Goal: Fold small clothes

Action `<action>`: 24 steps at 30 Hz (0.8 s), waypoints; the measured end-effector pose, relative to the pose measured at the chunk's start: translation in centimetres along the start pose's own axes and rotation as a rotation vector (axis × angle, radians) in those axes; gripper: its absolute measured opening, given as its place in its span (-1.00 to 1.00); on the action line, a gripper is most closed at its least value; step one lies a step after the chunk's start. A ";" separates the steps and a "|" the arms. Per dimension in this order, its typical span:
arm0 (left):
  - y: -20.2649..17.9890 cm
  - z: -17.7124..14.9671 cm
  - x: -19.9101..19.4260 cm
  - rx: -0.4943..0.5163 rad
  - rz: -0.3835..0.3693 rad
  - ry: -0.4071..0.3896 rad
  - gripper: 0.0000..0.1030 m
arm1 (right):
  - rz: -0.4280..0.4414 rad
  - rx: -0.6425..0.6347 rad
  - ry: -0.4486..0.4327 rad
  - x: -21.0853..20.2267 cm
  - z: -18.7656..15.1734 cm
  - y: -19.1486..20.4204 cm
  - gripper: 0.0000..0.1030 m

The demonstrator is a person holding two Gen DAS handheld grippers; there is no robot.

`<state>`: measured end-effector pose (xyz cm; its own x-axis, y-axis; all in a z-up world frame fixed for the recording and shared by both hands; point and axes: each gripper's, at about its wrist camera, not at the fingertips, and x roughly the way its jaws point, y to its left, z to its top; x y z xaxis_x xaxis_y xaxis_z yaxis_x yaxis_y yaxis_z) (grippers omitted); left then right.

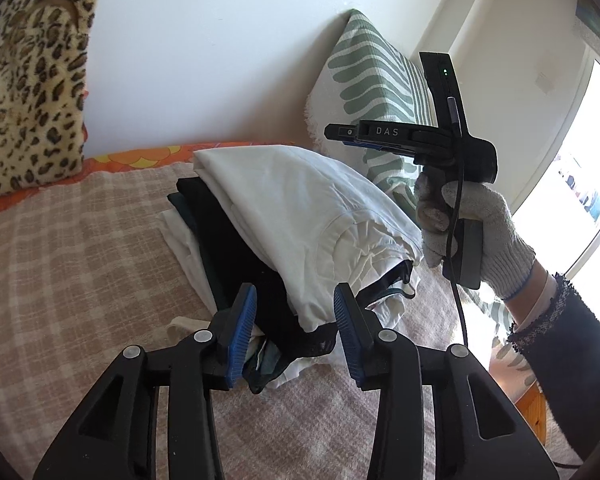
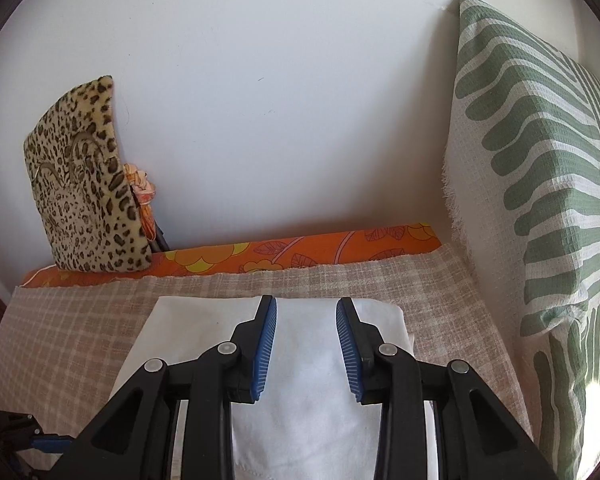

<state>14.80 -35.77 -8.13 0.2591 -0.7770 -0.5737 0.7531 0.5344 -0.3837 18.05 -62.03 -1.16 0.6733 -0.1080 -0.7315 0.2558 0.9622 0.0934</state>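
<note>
Folded white garment (image 1: pixel 308 216) tops the clothes stack (image 1: pixel 236 264), seemingly dark beneath; left gripper (image 1: pixel 296 332) and right gripper (image 2: pixel 306 344) gape wide, empty.

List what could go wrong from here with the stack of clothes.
1. The white garment on top of the stack slopes toward the bed, so it could slide off.
2. The left gripper is open around loose dark fabric at the stack's near edge; closing may catch several layers and undo folds.
3. The right gripper hangs open above the white garment and may rumple it.
</note>
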 end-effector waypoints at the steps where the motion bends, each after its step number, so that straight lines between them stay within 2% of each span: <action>1: -0.1 0.0 -0.4 0.011 0.019 -0.006 -0.15 | 0.013 -0.010 0.010 0.3 -0.3 0.6 -0.38; 3: -0.3 -0.1 -1.2 0.033 0.063 -0.015 -0.09 | 0.020 -0.024 0.036 1.2 -1.1 1.6 -0.39; 5: -0.6 -0.2 -2.1 0.055 0.103 -0.020 0.16 | 0.030 -0.027 0.066 2.1 -2.0 2.2 -0.39; 8: -1.1 -0.3 -3.5 0.095 0.199 -0.038 0.41 | 0.031 -0.020 0.098 3.1 -3.3 2.7 -0.39; 10: -1.4 -0.5 -4.3 0.114 0.240 -0.042 0.47 | 0.027 -0.009 0.114 3.7 -4.2 2.6 -0.39; 14: -1.4 -0.6 -5.3 0.120 0.265 -0.052 0.50 | 0.006 0.002 0.142 4.6 -5.5 2.4 -0.39; 16: -1.5 -0.6 -5.8 0.122 0.290 -0.057 0.50 | 0.008 0.029 0.135 4.1 -5.3 2.2 -0.39; 20: -1.7 -0.7 -7.2 0.116 0.290 -0.074 0.50 | -0.002 0.045 0.112 2.2 -4.8 2.6 -0.36; 23: -2.1 -1.1 -8.6 0.124 0.293 -0.099 0.54 | 0.001 0.049 0.080 0.1 -4.6 3.4 -0.24; 24: -2.2 -1.2 -9.1 0.128 0.290 -0.107 0.54 | 0.001 0.055 0.071 -0.6 -4.7 3.6 -0.09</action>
<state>10.06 -29.48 -2.98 0.5307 -0.6325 -0.5642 0.7067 0.6977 -0.1173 15.28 -57.29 -3.56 0.6230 -0.0869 -0.7774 0.2944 0.9468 0.1300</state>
